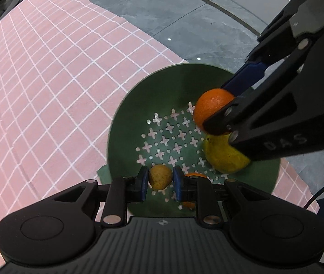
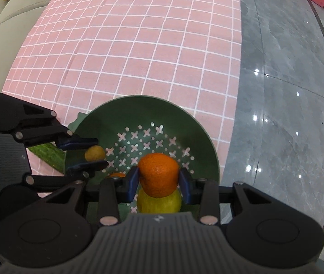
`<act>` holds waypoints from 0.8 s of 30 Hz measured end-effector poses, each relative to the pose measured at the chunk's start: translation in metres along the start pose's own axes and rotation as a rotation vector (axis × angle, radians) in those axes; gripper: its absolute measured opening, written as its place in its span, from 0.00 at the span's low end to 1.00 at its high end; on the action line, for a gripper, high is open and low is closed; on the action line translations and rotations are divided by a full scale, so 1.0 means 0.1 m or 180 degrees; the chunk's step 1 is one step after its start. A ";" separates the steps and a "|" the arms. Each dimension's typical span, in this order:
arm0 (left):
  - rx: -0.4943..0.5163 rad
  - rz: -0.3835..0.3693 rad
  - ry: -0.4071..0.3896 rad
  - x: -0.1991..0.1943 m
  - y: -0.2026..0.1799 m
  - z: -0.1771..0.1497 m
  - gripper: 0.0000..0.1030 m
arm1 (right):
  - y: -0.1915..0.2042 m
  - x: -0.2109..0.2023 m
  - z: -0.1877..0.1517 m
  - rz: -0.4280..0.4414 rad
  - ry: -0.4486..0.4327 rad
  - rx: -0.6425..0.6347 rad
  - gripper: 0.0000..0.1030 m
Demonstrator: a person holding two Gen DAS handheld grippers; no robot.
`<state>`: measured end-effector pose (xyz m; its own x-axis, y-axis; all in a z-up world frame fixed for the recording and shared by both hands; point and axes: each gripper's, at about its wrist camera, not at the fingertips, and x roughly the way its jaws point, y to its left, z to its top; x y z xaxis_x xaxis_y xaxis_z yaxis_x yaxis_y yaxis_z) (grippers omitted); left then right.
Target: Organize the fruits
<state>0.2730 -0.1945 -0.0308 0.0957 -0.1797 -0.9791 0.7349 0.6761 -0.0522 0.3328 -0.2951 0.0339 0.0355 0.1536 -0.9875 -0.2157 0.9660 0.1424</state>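
Fruits mostly gathered: left gripper (image 1: 160, 179) clamps a small yellow fruit (image 1: 160, 176), right gripper (image 2: 159, 180) an orange (image 2: 158, 174), both over the green colander (image 2: 89, 123), release pending

One green colander (image 2: 207, 141), two oranges (image 2: 157, 174) (image 1: 195, 175), one lemon (image 1: 224, 157), one small yellow fruit (image 1: 160, 176), two grippers (image 1: 160, 183) (image 2: 159, 183).

Legible text, 1 item: raised letters "DAS" on black finger arm of right hand-held gripper (image 1: 216, 111), left wrist view, approx. 3 o'clock in frame. Small emblems on both housings: no readable chars.
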 end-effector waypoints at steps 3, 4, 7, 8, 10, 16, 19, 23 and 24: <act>0.0014 -0.0023 -0.0008 0.10 -0.02 -0.01 0.25 | -0.02 0.12 0.00 0.0028 0.0025 0.0002 0.34; 0.0029 -0.0034 0.0002 0.14 -0.04 -0.02 0.25 | -0.02 0.16 -0.01 0.0025 0.0033 -0.0008 0.34; 0.0077 -0.0036 0.0029 0.23 -0.07 -0.05 0.25 | -0.03 0.24 -0.02 0.0034 0.0006 -0.0027 0.34; 0.0084 -0.0030 0.0043 0.26 -0.08 -0.06 0.25 | -0.04 0.25 -0.02 0.0042 -0.0006 -0.0029 0.34; 0.0073 -0.0017 0.0059 0.32 -0.07 -0.06 0.25 | -0.05 0.26 -0.01 0.0054 -0.0024 -0.0013 0.34; 0.0006 -0.0025 0.0033 0.31 -0.06 -0.04 0.40 | -0.09 0.27 0.01 0.0042 -0.0042 0.0037 0.35; 0.0007 0.0029 -0.0010 0.23 -0.07 -0.03 0.42 | -0.09 0.23 0.00 0.0033 -0.0061 0.0063 0.37; 0.0003 0.0050 -0.0050 0.06 -0.08 -0.04 0.42 | -0.08 0.11 -0.03 0.0008 -0.0097 0.0079 0.37; 0.0007 0.0067 -0.0062 0.00 -0.08 -0.05 0.42 | -0.07 0.07 -0.04 0.0001 -0.0110 0.0079 0.37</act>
<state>0.2636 -0.1969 -0.0313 0.1242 -0.1795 -0.9759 0.7342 0.6782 -0.0312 0.3308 -0.3020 0.0259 0.0692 0.1606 -0.9846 -0.1914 0.9708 0.1449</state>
